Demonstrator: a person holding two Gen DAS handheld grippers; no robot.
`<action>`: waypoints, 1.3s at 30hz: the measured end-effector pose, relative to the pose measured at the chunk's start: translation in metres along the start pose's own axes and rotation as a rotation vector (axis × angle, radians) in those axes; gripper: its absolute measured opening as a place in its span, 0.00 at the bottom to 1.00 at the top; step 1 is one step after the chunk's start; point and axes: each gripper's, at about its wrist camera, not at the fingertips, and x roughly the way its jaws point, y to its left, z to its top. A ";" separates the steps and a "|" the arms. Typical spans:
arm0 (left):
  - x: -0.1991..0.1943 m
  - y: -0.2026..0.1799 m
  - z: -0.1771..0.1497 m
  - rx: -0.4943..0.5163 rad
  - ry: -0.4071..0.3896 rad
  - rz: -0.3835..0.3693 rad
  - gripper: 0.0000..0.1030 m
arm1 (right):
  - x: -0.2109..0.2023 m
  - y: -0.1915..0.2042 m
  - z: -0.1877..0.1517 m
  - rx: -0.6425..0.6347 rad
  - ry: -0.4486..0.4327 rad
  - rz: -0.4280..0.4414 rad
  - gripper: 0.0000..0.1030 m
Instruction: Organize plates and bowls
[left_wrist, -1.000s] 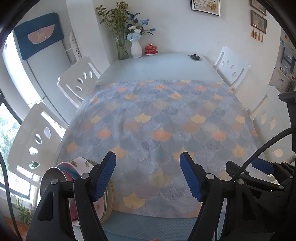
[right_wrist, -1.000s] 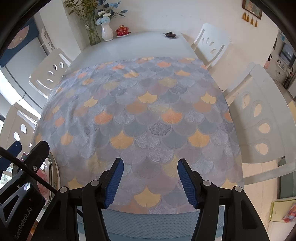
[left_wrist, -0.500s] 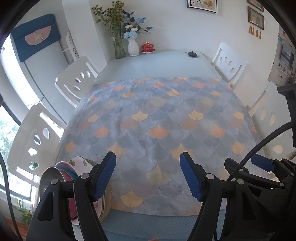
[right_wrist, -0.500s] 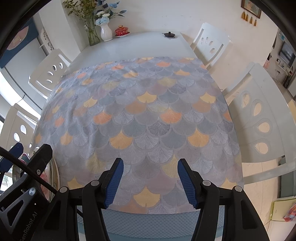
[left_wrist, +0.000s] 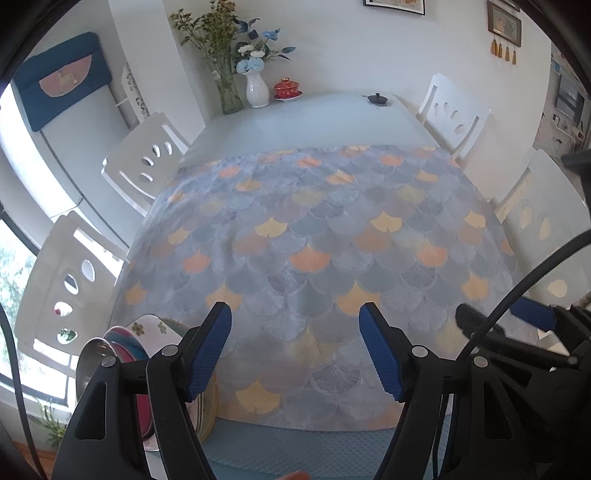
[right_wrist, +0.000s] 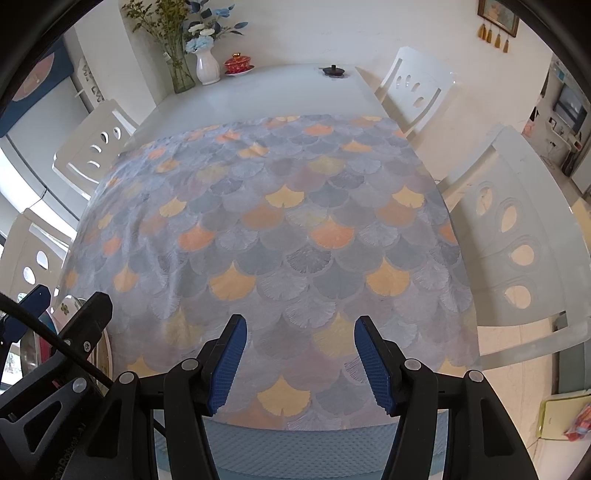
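Observation:
A stack of plates and bowls (left_wrist: 122, 347) stands on edge at the table's near left corner: a metal bowl, pink and teal dishes and a white plate with flower marks. Part of it shows in the right wrist view (right_wrist: 66, 306), mostly hidden by the left gripper's body. My left gripper (left_wrist: 295, 325) is open and empty, above the near edge of the table, just right of the stack. My right gripper (right_wrist: 298, 332) is open and empty over the near middle of the scale-patterned tablecloth (right_wrist: 277, 221).
White chairs stand on the left (left_wrist: 144, 162) and right (right_wrist: 517, 236) of the table. At the far end are a glass vase (left_wrist: 229, 92), a white vase (left_wrist: 257, 88), a red lidded cup (left_wrist: 287, 88) and a small black lid (left_wrist: 376, 99).
Both grippers have drawn back and risen slightly, so the table looks a little further off. Both stay open and empty. The stack has not moved.

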 end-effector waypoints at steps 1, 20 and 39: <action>0.000 -0.001 0.000 0.003 0.001 0.000 0.68 | 0.000 -0.002 0.001 0.003 -0.005 -0.006 0.57; 0.011 -0.013 -0.004 0.016 0.045 -0.008 0.68 | 0.004 -0.010 0.002 0.031 0.002 -0.005 0.57; 0.087 -0.027 -0.018 -0.070 0.122 0.035 0.68 | 0.052 -0.047 -0.013 0.036 -0.075 -0.092 0.57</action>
